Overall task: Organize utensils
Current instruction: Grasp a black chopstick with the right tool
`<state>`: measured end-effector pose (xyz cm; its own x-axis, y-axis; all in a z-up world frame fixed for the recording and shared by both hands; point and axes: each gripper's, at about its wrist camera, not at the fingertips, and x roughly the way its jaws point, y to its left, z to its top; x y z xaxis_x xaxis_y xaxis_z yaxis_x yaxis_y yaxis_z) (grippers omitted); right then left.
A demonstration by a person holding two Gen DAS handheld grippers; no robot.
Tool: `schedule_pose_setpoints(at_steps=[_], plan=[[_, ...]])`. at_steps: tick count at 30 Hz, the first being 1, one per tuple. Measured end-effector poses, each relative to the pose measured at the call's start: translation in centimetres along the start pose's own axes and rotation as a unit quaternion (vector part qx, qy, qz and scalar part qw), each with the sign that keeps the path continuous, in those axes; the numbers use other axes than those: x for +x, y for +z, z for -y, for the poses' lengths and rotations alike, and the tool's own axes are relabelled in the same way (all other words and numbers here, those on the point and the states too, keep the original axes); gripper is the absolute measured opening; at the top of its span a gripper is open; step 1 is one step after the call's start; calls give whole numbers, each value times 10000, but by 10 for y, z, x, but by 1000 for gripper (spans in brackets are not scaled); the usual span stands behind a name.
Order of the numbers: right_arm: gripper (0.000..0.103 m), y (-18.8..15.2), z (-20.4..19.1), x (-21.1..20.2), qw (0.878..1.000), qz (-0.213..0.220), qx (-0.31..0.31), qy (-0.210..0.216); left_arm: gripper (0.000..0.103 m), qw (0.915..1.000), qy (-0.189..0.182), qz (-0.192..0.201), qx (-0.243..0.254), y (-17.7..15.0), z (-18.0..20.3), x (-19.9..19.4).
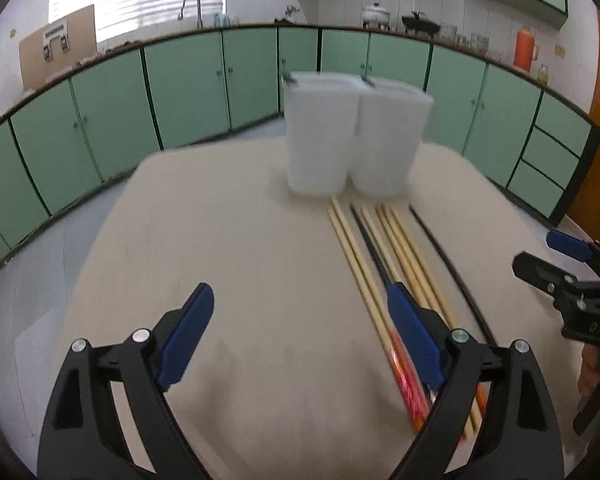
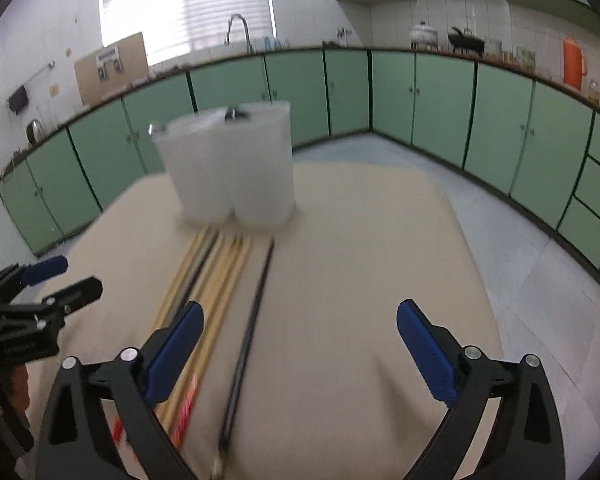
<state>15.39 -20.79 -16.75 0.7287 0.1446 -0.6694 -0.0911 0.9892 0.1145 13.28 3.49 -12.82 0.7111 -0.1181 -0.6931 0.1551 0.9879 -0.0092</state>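
Chopsticks (image 1: 384, 248) lay side by side on the beige worktop (image 1: 228, 240), their far tips just in front of 2 white containers (image 1: 352, 136) that stood upright and touching at the worktop's far side. Most sticks were pale wood; 1 dark stick lay among them and another dark stick (image 2: 248, 336) lay slightly apart on the right.

You held your left claw (image 1: 300, 336) tilted downward over the near part of the worktop, its blue pads spread wide with nothing between them; its right pad (image 1: 416, 340) hung over the bundle of wooden sticks.

You held your right claw (image 2: 300, 356) at a similar downward tilt, also gaping wide and gripping nothing. The separate dark stick ran between its 2 fingers, nearer the left pad (image 2: 176, 352), untouched. Motion blur softened both views.
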Motion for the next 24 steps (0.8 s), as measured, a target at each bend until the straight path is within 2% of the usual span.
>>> schedule_pose_setpoints(at_steps=[4,9,15,24], plan=[[92,-27,0,-10,9997,-212,95,-47,86,9998,70,-146,-147,-24,2,-7],[70,-52,-7,-18,9988,-464,168,40,81,9992,123,-330,-176,-46,18,-14],[48,-71,-21,-24,9978,-629,53,216,78,9993,173,-308,-105,-58,27,-25],[28,-80,-36,-28,9974,-610,-266,285,77,9992,172,-335,-92,-64,32,-32]])
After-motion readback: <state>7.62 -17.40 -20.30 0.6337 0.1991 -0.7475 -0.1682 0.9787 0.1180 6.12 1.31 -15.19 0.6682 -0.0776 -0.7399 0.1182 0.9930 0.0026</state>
